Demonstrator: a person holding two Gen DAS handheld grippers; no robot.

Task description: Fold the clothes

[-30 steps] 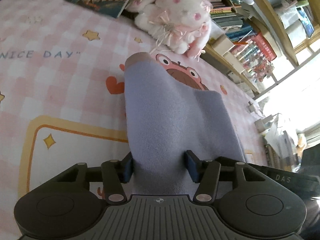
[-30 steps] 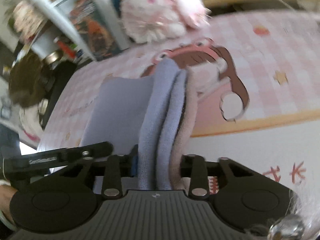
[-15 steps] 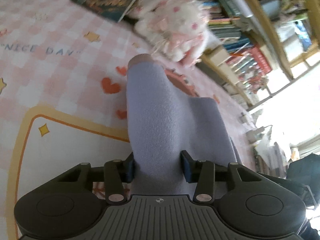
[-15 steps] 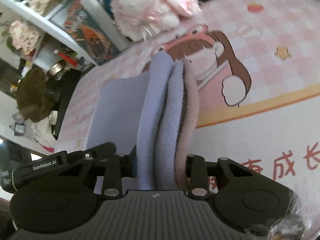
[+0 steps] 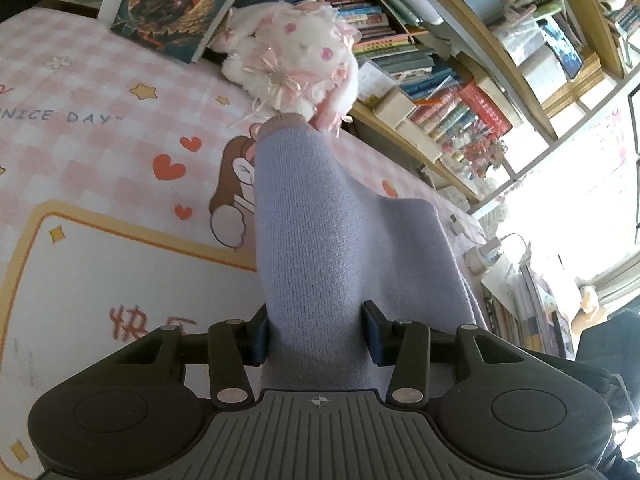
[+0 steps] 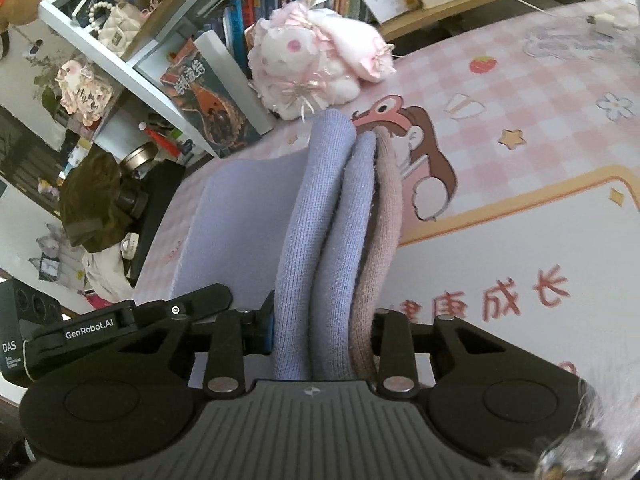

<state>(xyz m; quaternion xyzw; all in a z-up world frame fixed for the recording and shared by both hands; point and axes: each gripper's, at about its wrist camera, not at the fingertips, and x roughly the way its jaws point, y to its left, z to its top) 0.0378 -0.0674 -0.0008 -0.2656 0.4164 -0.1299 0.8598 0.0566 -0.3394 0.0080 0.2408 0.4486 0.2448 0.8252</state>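
Observation:
A lavender knit garment (image 5: pixel 316 240) with a dusty-pink hem is stretched between both grippers above the table. My left gripper (image 5: pixel 316 334) is shut on a thick fold of it, blue pads pressed into the knit on both sides. In the right wrist view the same garment (image 6: pixel 320 240) shows as several stacked folds, two lavender and one pink band at the right. My right gripper (image 6: pixel 322 330) is shut on that bunched edge. The flat part of the garment hangs to the left of it. The left gripper's black body (image 6: pixel 120 320) shows at the lower left.
A pink checked table mat (image 5: pixel 100 152) with cartoon prints covers the table. A white and pink plush toy (image 5: pixel 292 64) lies at the far edge against leaning books (image 5: pixel 172 4). Bookshelves (image 5: pixel 460 92) stand behind. A dark cloth-covered object (image 6: pixel 96 200) sits left of the table.
Both grippers have tightened on the garment and lifted it, moving toward the plush toy and shelves. The folds in the right gripper are now more tightly bunched.

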